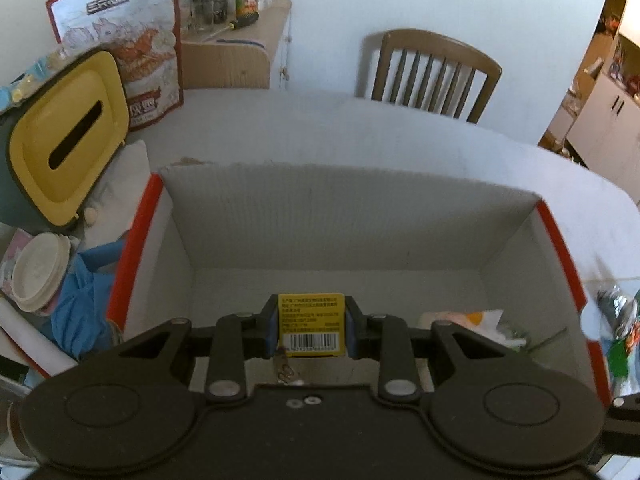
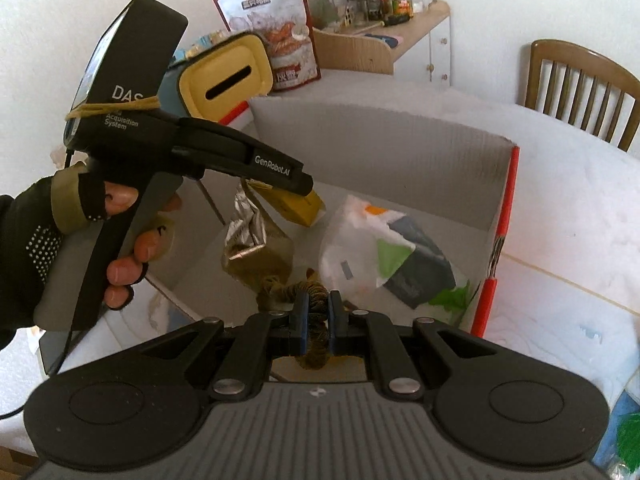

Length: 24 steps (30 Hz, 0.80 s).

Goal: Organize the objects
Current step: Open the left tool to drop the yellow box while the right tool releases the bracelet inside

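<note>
A white cardboard box [image 1: 352, 208] with red outer edges stands open on the table. My left gripper [image 1: 311, 332] hangs over its inside, shut on a small yellow packet [image 1: 311, 312] with a barcode label. In the right wrist view a gloved hand [image 2: 52, 232] holds that left gripper [image 2: 306, 194], the yellow packet [image 2: 308, 210] sticking out past its tip. My right gripper [image 2: 318, 312] sits at the near rim of the box [image 2: 360, 148], shut on a brown-olive twine bundle [image 2: 316, 346]. A silver foil pouch [image 2: 246, 228] and a clear plastic bag [image 2: 384, 256] lie inside.
Left of the box are a yellow-lidded tissue holder [image 1: 68, 136], a tall snack bag [image 1: 128, 48], a white cup lid [image 1: 38, 272] and blue cloth [image 1: 80, 304]. A wooden chair [image 1: 432, 76] stands beyond the white table [image 1: 400, 136]. A shelf with jars [image 1: 236, 52] is at the wall.
</note>
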Motion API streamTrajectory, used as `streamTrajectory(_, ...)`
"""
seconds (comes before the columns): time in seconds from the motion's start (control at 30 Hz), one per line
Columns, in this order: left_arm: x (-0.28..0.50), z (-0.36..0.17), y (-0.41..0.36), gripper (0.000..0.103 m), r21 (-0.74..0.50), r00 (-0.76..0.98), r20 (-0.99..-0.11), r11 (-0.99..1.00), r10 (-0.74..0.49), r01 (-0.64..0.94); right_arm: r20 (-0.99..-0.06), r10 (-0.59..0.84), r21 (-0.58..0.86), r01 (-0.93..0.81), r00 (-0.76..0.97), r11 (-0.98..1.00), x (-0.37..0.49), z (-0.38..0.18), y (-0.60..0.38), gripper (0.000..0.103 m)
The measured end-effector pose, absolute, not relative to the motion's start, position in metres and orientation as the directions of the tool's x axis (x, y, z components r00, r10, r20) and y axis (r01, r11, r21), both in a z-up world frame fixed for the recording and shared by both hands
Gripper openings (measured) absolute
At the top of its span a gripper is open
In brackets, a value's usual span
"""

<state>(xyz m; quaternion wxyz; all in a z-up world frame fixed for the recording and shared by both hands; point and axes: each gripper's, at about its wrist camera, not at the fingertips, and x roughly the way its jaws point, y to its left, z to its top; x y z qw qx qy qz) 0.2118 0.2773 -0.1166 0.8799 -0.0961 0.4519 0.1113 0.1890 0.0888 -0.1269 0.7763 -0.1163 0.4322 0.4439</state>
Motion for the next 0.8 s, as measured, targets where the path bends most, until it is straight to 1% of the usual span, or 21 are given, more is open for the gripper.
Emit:
streamTrajectory(0.17, 0.215, -0.118, 0.277, 0.029, -0.047, 0.546, -0.83, 0.961, 0.115, -0.274, -0.777, 0.586, 0.209, -0.784, 0.229, 0.584, 0.191, -0.129, 0.086, 0.009)
streamTrajectory(0.27, 0.217, -0.124, 0.276, 0.03, -0.035, 0.501, -0.859, 0.963, 0.108, -0.267, -0.779, 0.587, 0.221, -0.779, 0.221, 0.586, 0.191, -0.128, 0.083, 0.009)
streamTrajectory(0.4, 0.215, -0.125, 0.275, 0.03, -0.028, 0.481, -0.871, 0.966, 0.103, -0.257, -0.776, 0.591, 0.228, -0.777, 0.219, 0.587, 0.19, -0.127, 0.078, 0.009)
streamTrajectory(0.47, 0.215, -0.126, 0.273, 0.03, -0.02, 0.469, -0.876, 0.966, 0.108, -0.259, -0.777, 0.587, 0.222, -0.772, 0.229, 0.595, 0.19, -0.126, 0.077, 0.01)
streamTrajectory(0.5, 0.215, -0.126, 0.272, 0.03, -0.017, 0.465, -0.878, 0.965, 0.11, -0.26, -0.774, 0.589, 0.224, -0.771, 0.231, 0.596, 0.19, -0.125, 0.075, 0.011)
streamTrajectory(0.6, 0.214, -0.126, 0.272, 0.032, -0.013, 0.451, -0.885, 0.962, 0.115, -0.272, -0.769, 0.596, 0.229, -0.77, 0.232, 0.595, 0.189, -0.123, 0.072, 0.015)
streamTrajectory(0.8, 0.208, -0.122, 0.271, 0.036, -0.014, 0.453, -0.883, 0.958, 0.122, -0.286, -0.755, 0.612, 0.24, -0.768, 0.237, 0.593, 0.187, -0.117, 0.063, 0.015)
